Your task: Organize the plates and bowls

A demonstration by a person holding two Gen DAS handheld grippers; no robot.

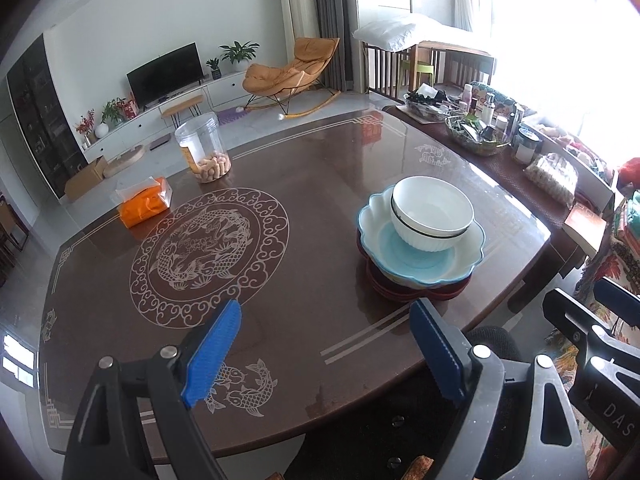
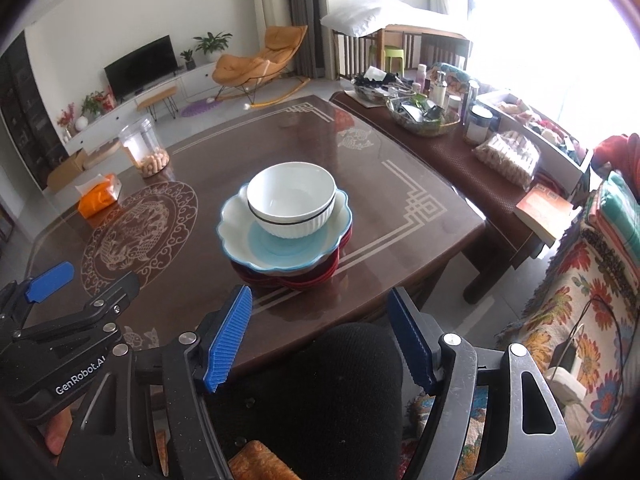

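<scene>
A white ribbed bowl (image 1: 432, 210) with a dark rim line sits inside a pale blue scalloped bowl (image 1: 420, 258), which rests on a stack of dark red plates (image 1: 396, 290) on the brown table (image 1: 300, 248). The same stack shows in the right wrist view: white bowl (image 2: 291, 198), blue bowl (image 2: 280, 246), red plates (image 2: 312, 280). My left gripper (image 1: 328, 356) is open and empty, held above the table's near edge, left of the stack. My right gripper (image 2: 320, 336) is open and empty, held back from the table edge in front of the stack.
A clear jar of snacks (image 1: 203, 148) and an orange tissue pack (image 1: 145, 202) stand at the table's far left. A lower side table (image 2: 460, 148) to the right holds baskets, bottles and a book. A patterned sofa (image 2: 580, 300) lies at the right.
</scene>
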